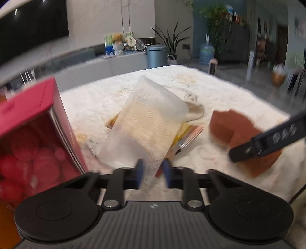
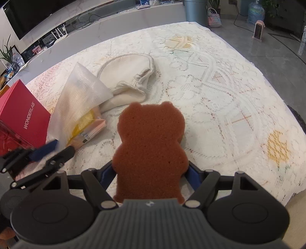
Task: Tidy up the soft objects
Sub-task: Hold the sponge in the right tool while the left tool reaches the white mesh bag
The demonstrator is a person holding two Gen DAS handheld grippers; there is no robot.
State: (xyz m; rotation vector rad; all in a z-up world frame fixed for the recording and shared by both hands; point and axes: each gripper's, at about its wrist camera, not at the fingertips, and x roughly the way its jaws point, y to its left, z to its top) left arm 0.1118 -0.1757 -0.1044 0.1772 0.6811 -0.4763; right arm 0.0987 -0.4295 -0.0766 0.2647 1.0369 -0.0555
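A white mesh bag (image 1: pixel 147 118) slants up from the lace-covered table (image 2: pixel 220 95), over a yellow packet (image 2: pixel 89 122). My left gripper (image 1: pixel 153 169) is shut on the bag's near lower end, with its blue pads pressing on both sides. In the right wrist view the same mesh bag (image 2: pixel 76 99) leans against a red box. My right gripper (image 2: pixel 151 172) is shut on a brown bear-shaped sponge (image 2: pixel 151 145) and holds it above the cloth. In the left wrist view the sponge (image 1: pixel 229 126) shows blurred at the right. A cream cloth bag (image 2: pixel 130 76) lies flat behind.
A red box (image 1: pixel 38 124) marked WONDERLAB stands close on the left, beside the mesh bag. Beyond the table's far edge stand a grey bin (image 1: pixel 155 55), a water bottle (image 1: pixel 206 52) and a small pink heater (image 2: pixel 259 29). A dark screen (image 2: pixel 34 13) hangs at the back left.
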